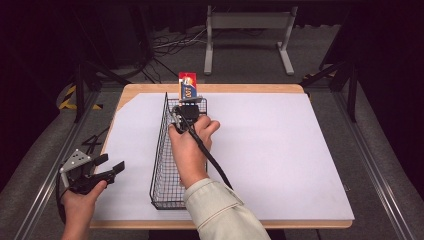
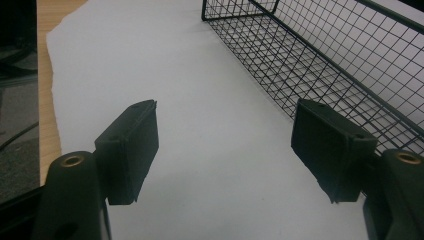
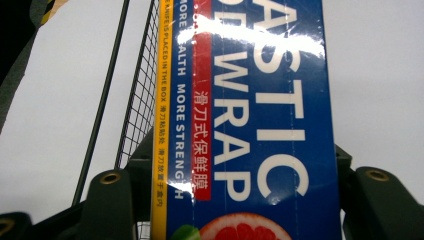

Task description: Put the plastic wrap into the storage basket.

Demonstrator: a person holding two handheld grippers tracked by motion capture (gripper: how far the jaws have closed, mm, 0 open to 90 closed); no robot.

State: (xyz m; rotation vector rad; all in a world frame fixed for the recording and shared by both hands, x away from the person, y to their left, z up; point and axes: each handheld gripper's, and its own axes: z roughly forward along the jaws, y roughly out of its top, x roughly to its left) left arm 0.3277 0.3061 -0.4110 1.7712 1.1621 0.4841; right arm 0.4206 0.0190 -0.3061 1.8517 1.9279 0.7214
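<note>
Basically, largest first: wooden table (image 1: 295, 89) fills the middle of the high view, covered by a big white sheet (image 1: 270, 150) that leaves only a strip of wood along the top and lower edges. Sheet likely serves as a plain work surface.

Black wire basket (image 1: 161, 150), long and narrow, lies on the sheet left of centre, running from lower centre up toward the top edge of the table. In the left gripper view its mesh wall (image 2: 320, 60) crosses the upper right.

Right forearm in a pale sleeve (image 1: 220, 210) comes in from the bottom centre, reaching over the basket, probably to work at its far end.

Plastic wrap box (image 1: 188, 86), blue with a red end, shows at the top end of the basket, just above the right gripper (image 1: 186, 111). In the right gripper view the box (image 3: 250, 115) sits between the two black jaws, which press on its two sides; it looks clamped across its narrow width so it can be carried or lowered lengthwise into the basket. Can't tell if it touches the mesh.

Left gripper (image 1: 111, 165), lower left of the high view, is held over the sheet beside the basket, jaws spread wide with nothing between them, apparently idle.
</note>
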